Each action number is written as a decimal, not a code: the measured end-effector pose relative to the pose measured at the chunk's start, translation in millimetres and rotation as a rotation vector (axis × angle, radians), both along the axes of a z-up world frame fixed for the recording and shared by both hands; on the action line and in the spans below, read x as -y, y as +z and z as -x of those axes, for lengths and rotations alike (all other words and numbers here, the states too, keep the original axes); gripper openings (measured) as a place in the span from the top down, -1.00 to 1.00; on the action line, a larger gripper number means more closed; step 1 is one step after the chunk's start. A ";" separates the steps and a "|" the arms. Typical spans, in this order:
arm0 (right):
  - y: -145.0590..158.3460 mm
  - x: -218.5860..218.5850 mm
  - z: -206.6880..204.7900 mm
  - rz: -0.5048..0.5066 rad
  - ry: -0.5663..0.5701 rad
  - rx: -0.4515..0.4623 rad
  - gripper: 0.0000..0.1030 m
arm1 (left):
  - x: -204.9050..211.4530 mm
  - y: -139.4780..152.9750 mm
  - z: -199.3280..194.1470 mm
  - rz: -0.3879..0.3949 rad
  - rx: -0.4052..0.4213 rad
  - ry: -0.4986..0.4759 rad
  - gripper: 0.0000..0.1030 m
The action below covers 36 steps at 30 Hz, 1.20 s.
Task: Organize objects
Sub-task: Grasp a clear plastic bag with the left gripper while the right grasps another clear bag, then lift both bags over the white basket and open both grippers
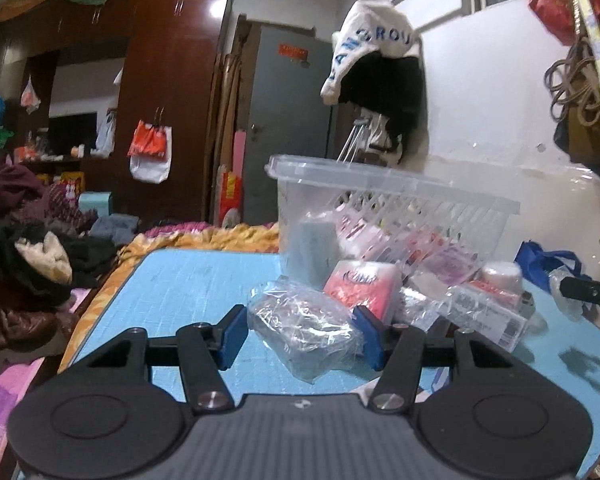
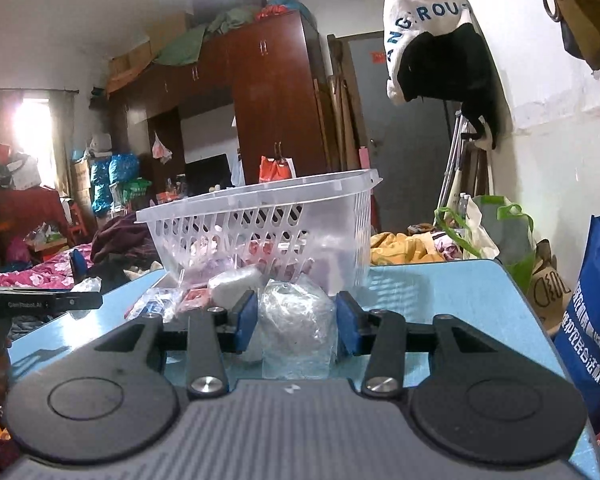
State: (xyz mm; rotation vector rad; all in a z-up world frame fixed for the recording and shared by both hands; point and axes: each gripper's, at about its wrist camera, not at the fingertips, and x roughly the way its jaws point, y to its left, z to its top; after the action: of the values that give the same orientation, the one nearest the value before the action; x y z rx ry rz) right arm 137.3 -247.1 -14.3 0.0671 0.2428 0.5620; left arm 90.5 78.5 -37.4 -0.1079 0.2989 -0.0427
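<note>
The plastic-wrapped block (image 1: 306, 330) in my left tool (image 1: 300, 334) looks light, its film slippery; I'm clamped across its short sides, long axis slanting toward the camera. My right tool (image 2: 296, 322) is clamped on a crinkly wrapped packet (image 2: 298, 320) standing upright. Both sit low over the blue bench (image 1: 188, 280), before the clear basket (image 2: 256, 216).

Left tongs (image 1: 300, 330) and right tongs (image 2: 296, 322) alike, black linkage arms, blue pads, silver screws, ribbed grey housing, round black discs
</note>
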 end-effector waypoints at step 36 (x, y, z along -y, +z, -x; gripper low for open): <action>113.6 -92.6 -120.0 0.200 0.010 0.096 0.09 | 69.1 136.0 -172.4 -0.008 -0.057 -0.065 -0.19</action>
State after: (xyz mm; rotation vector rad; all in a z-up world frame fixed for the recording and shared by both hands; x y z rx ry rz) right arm 257.2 -154.6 99.3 -0.1545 0.2049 0.5467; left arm 262.9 9.4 98.6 -0.0914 0.3598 -0.1034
